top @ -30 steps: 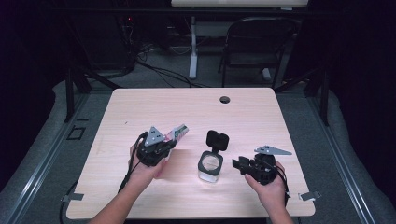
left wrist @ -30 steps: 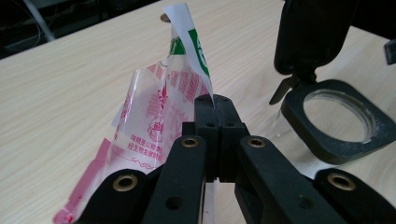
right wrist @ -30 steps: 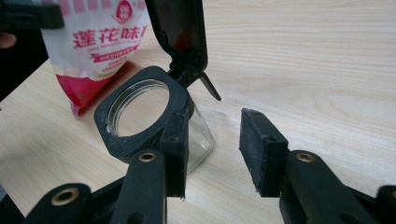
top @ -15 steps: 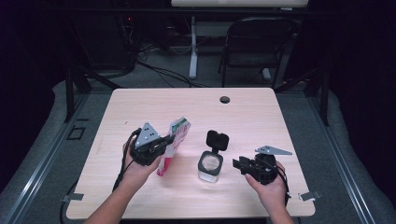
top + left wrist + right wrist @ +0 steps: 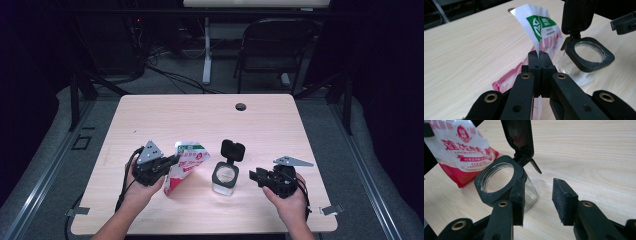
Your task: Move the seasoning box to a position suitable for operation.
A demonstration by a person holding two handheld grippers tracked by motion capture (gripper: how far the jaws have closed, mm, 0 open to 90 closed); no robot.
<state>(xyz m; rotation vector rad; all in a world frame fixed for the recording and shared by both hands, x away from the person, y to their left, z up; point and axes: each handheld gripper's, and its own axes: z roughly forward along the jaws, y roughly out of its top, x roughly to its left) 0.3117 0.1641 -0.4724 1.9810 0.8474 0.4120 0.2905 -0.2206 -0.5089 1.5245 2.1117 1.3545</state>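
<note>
A red and white bag (image 5: 186, 165) with a green label stands tilted on the wooden table (image 5: 200, 120), its lower end on the wood. My left gripper (image 5: 174, 160) is shut on the bag's upper edge; in the left gripper view the closed jaws (image 5: 539, 53) pinch the thin film of the bag (image 5: 544, 30). To its right stands a clear glass jar (image 5: 224, 179) with a black square collar and its flip lid (image 5: 232, 150) raised. My right gripper (image 5: 255, 175) waits open just right of the jar. In the right gripper view the jar (image 5: 499, 178) is beside the left jaw, with nothing between the jaws (image 5: 539, 200).
A round cable hole (image 5: 240, 106) sits near the table's far edge. A folding chair (image 5: 275, 45) and cables on the floor lie beyond the table. Bare wood stretches across the far half and both sides.
My left gripper has drawn back to the left and toward the person, and the bag has swung from lying out ahead of the jaws to standing tilted on the table. The right gripper kept still.
</note>
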